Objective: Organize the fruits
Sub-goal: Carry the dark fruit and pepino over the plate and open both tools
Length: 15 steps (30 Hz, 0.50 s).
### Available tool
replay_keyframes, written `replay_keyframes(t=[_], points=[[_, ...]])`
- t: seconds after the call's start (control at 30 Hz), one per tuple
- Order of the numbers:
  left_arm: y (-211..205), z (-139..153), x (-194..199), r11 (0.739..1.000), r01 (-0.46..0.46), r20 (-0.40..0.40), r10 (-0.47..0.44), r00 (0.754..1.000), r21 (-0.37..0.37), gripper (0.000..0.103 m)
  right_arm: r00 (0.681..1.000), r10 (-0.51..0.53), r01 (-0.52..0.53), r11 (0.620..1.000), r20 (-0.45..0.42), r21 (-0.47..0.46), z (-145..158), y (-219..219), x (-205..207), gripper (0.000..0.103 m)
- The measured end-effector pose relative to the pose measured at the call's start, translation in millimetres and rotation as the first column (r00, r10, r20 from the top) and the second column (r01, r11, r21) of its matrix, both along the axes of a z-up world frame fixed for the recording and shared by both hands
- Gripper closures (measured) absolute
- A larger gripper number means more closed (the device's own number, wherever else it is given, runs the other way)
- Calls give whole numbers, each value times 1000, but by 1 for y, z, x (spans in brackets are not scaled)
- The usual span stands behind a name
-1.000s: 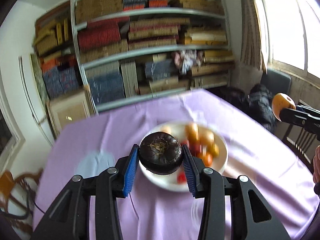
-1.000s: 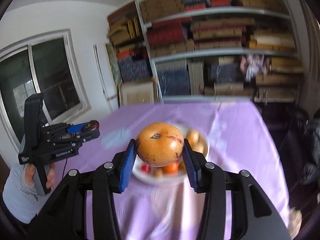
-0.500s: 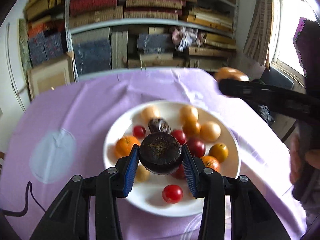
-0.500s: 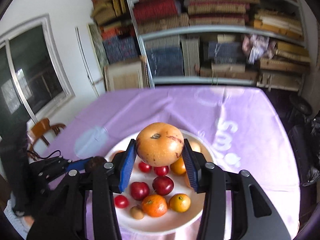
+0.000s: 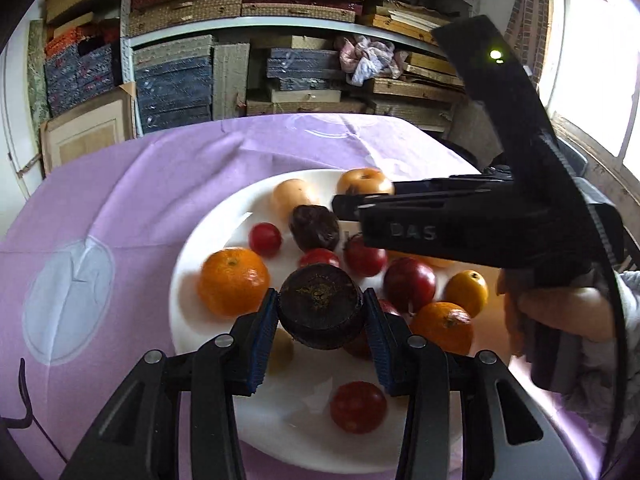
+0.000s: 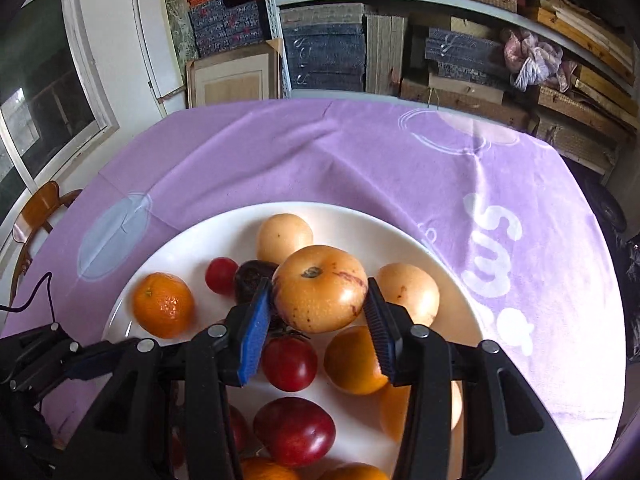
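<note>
My left gripper [image 5: 321, 320] is shut on a dark purple round fruit [image 5: 320, 304], held just above the near part of a white plate [image 5: 184, 280]. My right gripper [image 6: 318, 316] is shut on a pale yellow-orange fruit with purple streaks [image 6: 320, 288], low over the same plate [image 6: 460, 300]. The plate carries several fruits: an orange [image 5: 234, 280], red plums [image 6: 294, 430], small red tomatoes [image 5: 358, 406], pale yellow fruits [image 6: 284, 236] and another dark purple fruit [image 5: 314, 226]. In the left wrist view the right gripper [image 5: 348, 208] reaches in from the right over the plate, held by a hand [image 5: 560, 312].
The plate sits on a purple tablecloth [image 6: 360, 152] over a round table. Shelves stacked with boxes [image 5: 280, 40] fill the far wall. A wooden chair [image 6: 34, 208] stands at the table's left, windows on both sides. A dark cable [image 6: 36, 296] lies on the cloth's left edge.
Both grippers have come down and forward over the plate, each still holding its fruit. The right gripper has swung in from the right, reaching across the plate's far side.
</note>
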<state>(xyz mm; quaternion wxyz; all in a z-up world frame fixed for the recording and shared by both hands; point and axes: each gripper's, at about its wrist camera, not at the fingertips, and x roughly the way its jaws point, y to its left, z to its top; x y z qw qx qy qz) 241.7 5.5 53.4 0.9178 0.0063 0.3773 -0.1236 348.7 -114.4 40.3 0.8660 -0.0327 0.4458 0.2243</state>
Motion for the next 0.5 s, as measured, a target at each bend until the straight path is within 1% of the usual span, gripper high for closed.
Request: replay_keyframes(t=[0.07,0.13,0.2,0.27,0.37,0.5], points=[[6,-2,4,1000,-13,-8,13,1000,-12,60,1000,3,-3,1000,7,-16,-1,1,1,58],[10,-3,7,999,-21,-19,21,1000,-26,60,1000,11,-11,1000,-9,-25,-4,3,3,57],[9,-2,9,1000,-23,-23,22,999,-17,60,1000,6,-6,1000,8,-31,-2,2,-1,56],[8,-2,11,1000,-28,-20,27,999,-2,59,1000,6,-6,999,4,-32,-2,4,1,54],[11,-3,15,999,-31,-33,31,999,-15,60,1000,5,-5,999,7,-52,-2,6,0,53],[10,-2,16,1000,-23,-28,23,999,9,60,1000,6,-6,1000,13,-30,2,3,-2,53]])
